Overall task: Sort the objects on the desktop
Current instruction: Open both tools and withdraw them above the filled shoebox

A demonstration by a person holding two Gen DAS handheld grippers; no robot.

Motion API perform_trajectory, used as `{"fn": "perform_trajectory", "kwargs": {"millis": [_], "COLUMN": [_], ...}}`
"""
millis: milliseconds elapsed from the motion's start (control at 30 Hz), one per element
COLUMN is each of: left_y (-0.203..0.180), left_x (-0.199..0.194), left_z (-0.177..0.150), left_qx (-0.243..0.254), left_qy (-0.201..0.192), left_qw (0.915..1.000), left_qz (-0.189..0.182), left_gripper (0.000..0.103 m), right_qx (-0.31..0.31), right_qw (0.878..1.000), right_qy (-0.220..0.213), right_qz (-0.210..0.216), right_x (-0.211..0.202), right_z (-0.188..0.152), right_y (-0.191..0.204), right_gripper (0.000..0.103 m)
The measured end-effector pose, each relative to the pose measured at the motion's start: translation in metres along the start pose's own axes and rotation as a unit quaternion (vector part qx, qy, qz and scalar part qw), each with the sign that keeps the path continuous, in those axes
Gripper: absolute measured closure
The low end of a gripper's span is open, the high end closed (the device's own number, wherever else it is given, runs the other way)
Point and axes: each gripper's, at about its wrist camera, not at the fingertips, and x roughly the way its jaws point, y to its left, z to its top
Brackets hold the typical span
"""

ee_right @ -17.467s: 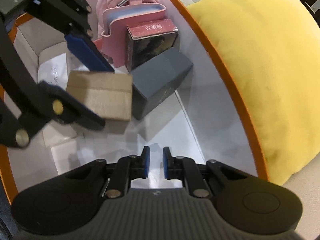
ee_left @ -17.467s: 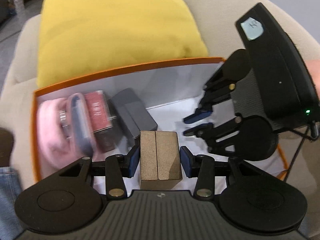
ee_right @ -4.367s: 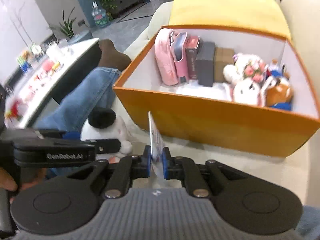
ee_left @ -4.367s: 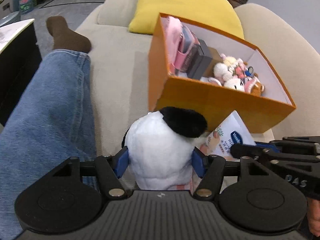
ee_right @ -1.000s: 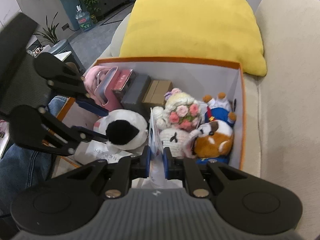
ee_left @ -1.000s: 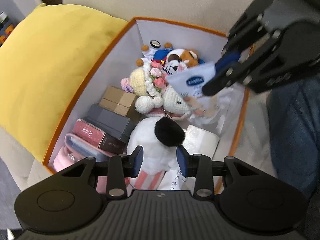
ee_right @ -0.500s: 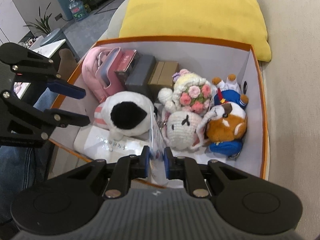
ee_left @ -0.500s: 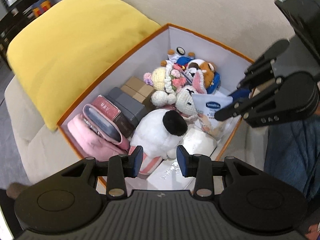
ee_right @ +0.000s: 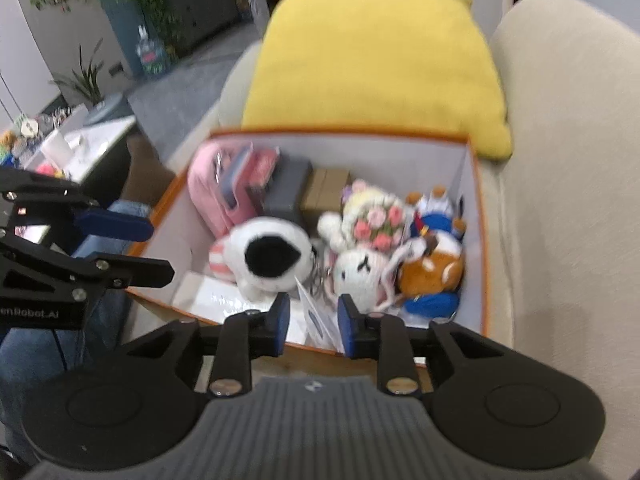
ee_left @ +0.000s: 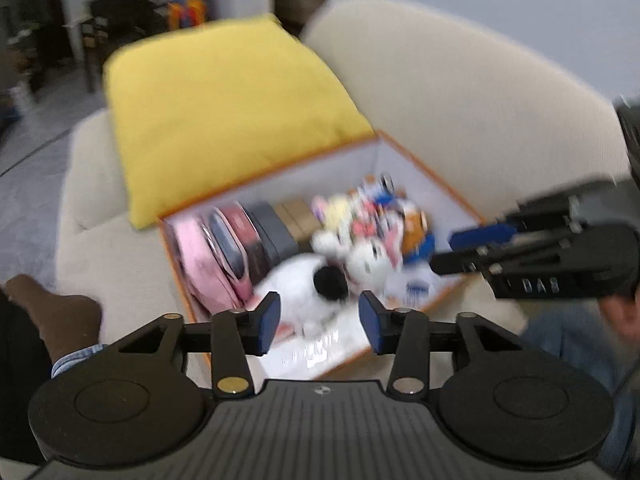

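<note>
Both claws have risen from the box (ee_right: 476,184); the sachet (ee_right: 320,316) stands loose between the opening right claw (ee_right: 312,320); the left claw (ee_left: 319,322) is opening, empty.

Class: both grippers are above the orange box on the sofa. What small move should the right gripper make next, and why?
Probably lift the right gripper clear. Its jaws are opening around the white sachet, which already sits inside the orange box beside the black-and-white plush; the left gripper holds nothing.
</note>
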Motion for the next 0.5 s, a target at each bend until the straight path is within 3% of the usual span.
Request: {"fn": "perform_trajectory", "kwargs": {"millis": [33,167,267,333,433,500], "left_y": [0.000,-0.005,-0.011,-0.014,-0.015,-0.015], "left_x": [-0.007,-0.025,-0.027,-0.027,-0.021,-0.014], "left_z": [-0.001,-0.013,-0.027,-0.037,-0.045,-0.048], "left_qx": [-0.017,-0.092,-0.119,-0.135,-0.159,-0.163], "left_qy": [-0.022,-0.088,-0.106,-0.121,-0.124,-0.114], "left_qw": [0.9996,0.9897,0.9813,0.9730,0.9659,0.9668], "left_qz": [0.008,0.066,0.108,0.143,0.163,0.160], "left_gripper": [0.037,0.029,0.026,0.018,0.014,0.014], "right_qx": [0.000,-0.003,-0.007,-0.011,-0.001,0.011], "right_qw": [1.000,0.996,0.989,0.986,0.985,0.986], "right_qy": [-0.015,-0.084,-0.133,-0.151,-0.157,-0.151], "right_qz": [-0.005,-0.035,-0.067,-0.074,-0.067,-0.071], "right_x": [-0.007,-0.036,-0.051,-0.055,-0.051,-0.042], "right_z": [0.000,-0.006,-0.017,-0.026,-0.036,-0.040], "right_y": [0.001,0.009,0.017,0.020,0.019,0.016], "right_gripper": [0.073,0.071,0.064,0.063,0.059,0.059]}}
